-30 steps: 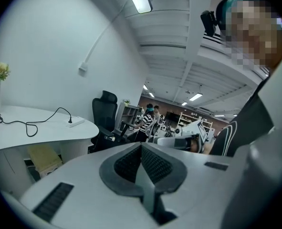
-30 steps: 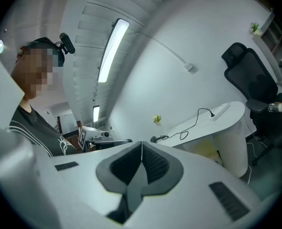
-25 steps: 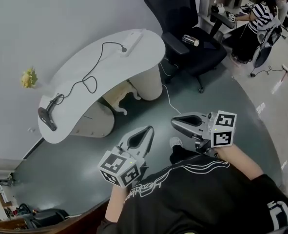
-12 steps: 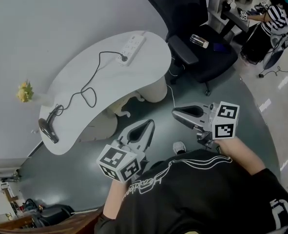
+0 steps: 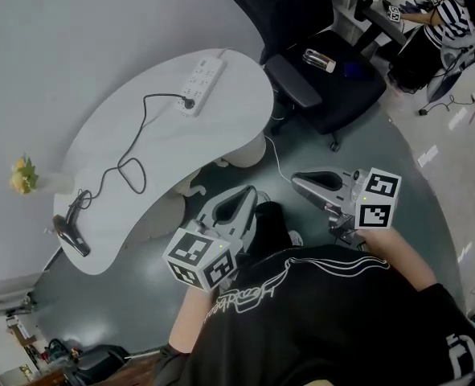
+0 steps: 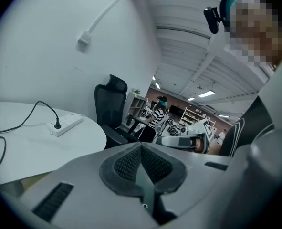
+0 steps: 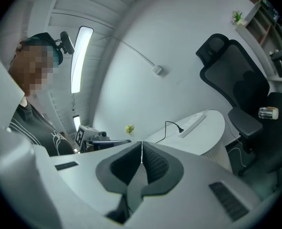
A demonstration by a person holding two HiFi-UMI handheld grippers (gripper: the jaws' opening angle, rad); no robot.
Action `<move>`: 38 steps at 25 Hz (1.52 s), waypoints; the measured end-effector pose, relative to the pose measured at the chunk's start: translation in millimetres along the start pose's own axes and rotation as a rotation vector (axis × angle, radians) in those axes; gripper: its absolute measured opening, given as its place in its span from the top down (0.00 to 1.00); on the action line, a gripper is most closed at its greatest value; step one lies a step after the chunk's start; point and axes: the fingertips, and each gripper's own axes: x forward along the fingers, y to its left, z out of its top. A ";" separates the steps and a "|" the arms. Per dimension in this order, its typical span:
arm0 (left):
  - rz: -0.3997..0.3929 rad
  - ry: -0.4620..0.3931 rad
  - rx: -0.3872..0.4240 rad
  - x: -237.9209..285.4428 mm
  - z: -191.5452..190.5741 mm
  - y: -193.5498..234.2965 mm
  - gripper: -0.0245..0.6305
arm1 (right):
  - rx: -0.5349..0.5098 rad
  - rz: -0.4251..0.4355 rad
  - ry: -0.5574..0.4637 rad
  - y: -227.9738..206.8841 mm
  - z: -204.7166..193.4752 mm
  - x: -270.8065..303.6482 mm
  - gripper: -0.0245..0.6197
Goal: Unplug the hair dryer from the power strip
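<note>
Ahead, power strip (image 5: 198,77) near table (image 5: 197,147) edge

Head view looks steeply down; both gripper views share the far-off power strip (image 5: 198,80).

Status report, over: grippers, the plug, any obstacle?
Left gripper and right gripper shut, empty, short of the table. Plug in power strip, hair dryer on table. Nothing in the way.

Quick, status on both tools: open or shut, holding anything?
Left tool: closed, holding nothing.
Right tool: closed, holding nothing.
</note>
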 end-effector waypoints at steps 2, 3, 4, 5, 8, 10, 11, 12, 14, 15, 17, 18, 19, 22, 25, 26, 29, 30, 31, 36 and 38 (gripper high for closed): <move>-0.032 0.000 -0.011 8.2 4.0 13.4 0.96 | 0.005 -0.025 0.004 -13.0 4.1 7.4 0.96; -0.050 -0.001 -0.013 12.4 7.9 21.4 0.96 | 0.006 -0.036 0.006 -19.9 8.8 12.9 0.96; -0.065 -0.004 -0.011 16.4 13.2 30.5 0.96 | 0.005 -0.046 0.007 -26.8 15.1 19.6 0.96; -0.076 -0.010 -0.009 20.2 19.3 40.9 0.96 | -0.001 -0.055 0.011 -33.3 21.8 27.2 0.96; -0.059 -0.031 -0.026 29.5 32.9 80.0 0.96 | -0.048 -0.077 0.055 -51.1 36.4 52.5 0.96; -0.025 -0.033 -0.059 34.1 36.3 111.6 0.96 | -0.083 -0.088 0.086 -64.3 44.7 72.9 0.96; -0.012 -0.033 -0.071 35.8 38.7 128.1 0.96 | -0.093 -0.091 0.091 -71.7 50.5 85.2 0.96; 0.000 -0.034 -0.077 36.9 42.0 144.7 0.96 | -0.101 -0.093 0.094 -79.5 56.9 98.5 0.96; 0.036 -0.030 -0.074 39.0 48.7 177.4 0.96 | -0.123 -0.100 0.107 -95.8 68.1 125.2 0.96; 0.064 -0.023 -0.070 40.1 50.5 192.8 0.96 | -0.142 -0.103 0.122 -103.3 72.5 137.5 0.96; 0.116 -0.011 -0.069 40.2 52.5 220.6 0.96 | -0.189 -0.087 0.153 -114.3 79.6 162.1 0.96; 0.129 -0.013 -0.075 39.2 54.1 232.3 0.96 | -0.210 -0.070 0.165 -117.7 82.6 174.9 0.96; 0.134 -0.019 -0.085 38.3 56.2 242.5 0.96 | -0.227 -0.052 0.176 -120.8 85.4 187.4 0.96; 0.152 -0.033 -0.111 40.3 60.3 268.4 0.96 | -0.284 -0.032 0.211 -136.0 92.2 219.9 0.96; 0.193 -0.023 -0.129 47.7 56.2 288.0 0.96 | -0.327 -0.047 0.232 -154.8 97.1 242.6 0.96; 0.204 -0.023 -0.141 50.7 54.8 293.1 0.96 | -0.330 -0.045 0.237 -160.1 98.6 248.1 0.96; 0.244 -0.029 -0.158 61.4 53.2 311.0 0.96 | -0.362 -0.036 0.269 -178.9 102.8 262.6 0.96; 0.261 -0.025 -0.156 65.0 52.3 317.4 0.96 | -0.381 -0.043 0.287 -187.4 103.9 266.8 0.96; 0.279 -0.017 -0.151 68.4 50.8 323.3 0.96 | -0.398 -0.051 0.305 -196.9 104.7 270.4 0.96; 0.345 0.019 -0.137 81.1 47.2 348.2 0.96 | -0.454 -0.051 0.398 -243.8 105.3 292.9 0.96; 0.358 0.020 -0.154 84.6 45.0 355.2 0.96 | -0.482 -0.043 0.441 -260.0 102.1 304.2 0.96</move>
